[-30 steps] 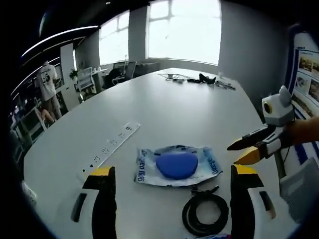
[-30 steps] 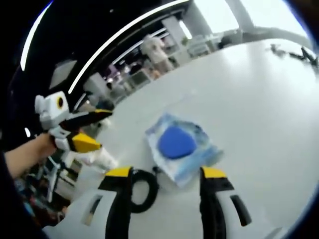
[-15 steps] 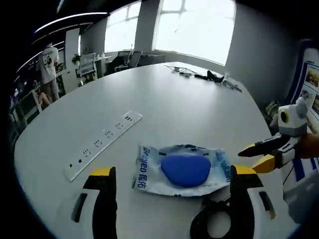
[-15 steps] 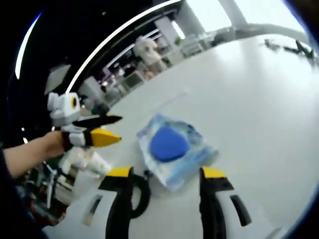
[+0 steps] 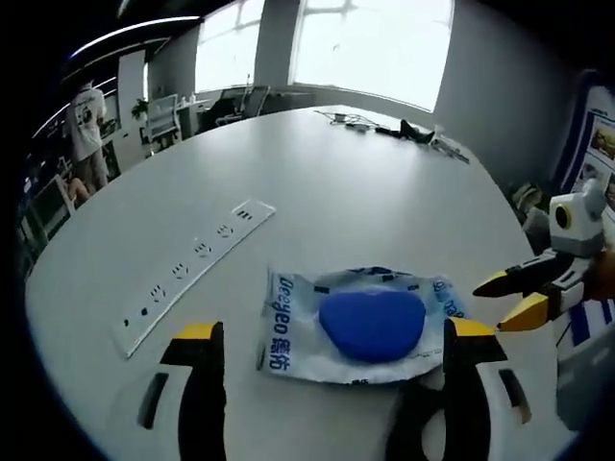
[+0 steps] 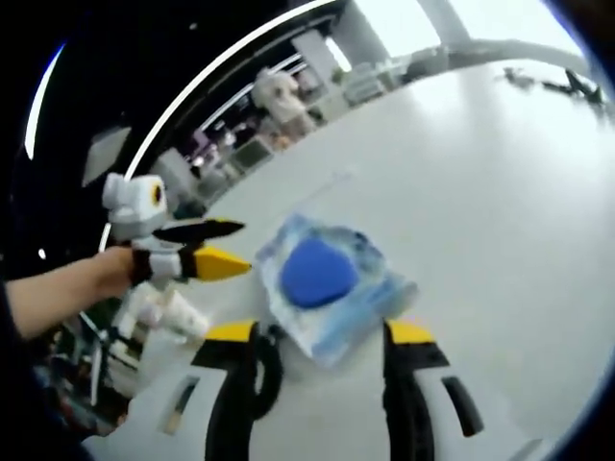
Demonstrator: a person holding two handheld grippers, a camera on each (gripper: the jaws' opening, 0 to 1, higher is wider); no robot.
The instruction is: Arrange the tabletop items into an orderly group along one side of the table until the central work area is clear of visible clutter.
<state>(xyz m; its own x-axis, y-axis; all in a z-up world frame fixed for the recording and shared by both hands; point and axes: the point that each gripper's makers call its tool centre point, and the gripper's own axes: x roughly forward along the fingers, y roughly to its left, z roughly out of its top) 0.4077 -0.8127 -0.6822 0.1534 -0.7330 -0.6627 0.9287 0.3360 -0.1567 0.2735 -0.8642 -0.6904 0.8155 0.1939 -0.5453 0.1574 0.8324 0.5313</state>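
Left gripper view: clear plastic packet [image 5: 360, 324] with a blue rounded pad inside, flat on the white table [image 5: 317, 192], just ahead of and between the spread, empty jaws of the left gripper [image 5: 332, 336]; probably light, soft, slippery film, best pinched at a flat sealed edge. Right gripper view: same packet [image 6: 322, 279] just ahead of the right gripper [image 6: 317, 336], jaws likewise spread and empty, a black cable coil [image 6: 267, 370] by its near-left jaw

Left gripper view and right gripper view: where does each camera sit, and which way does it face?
Left gripper view: rides the left hand-held gripper, facing along the white table at the blue packet; the right hand-held gripper enters from the right.
Right gripper view: rides the right hand-held gripper, facing the packet; the left hand-held gripper and a forearm show.
Shared: packet, table, black cable coil.
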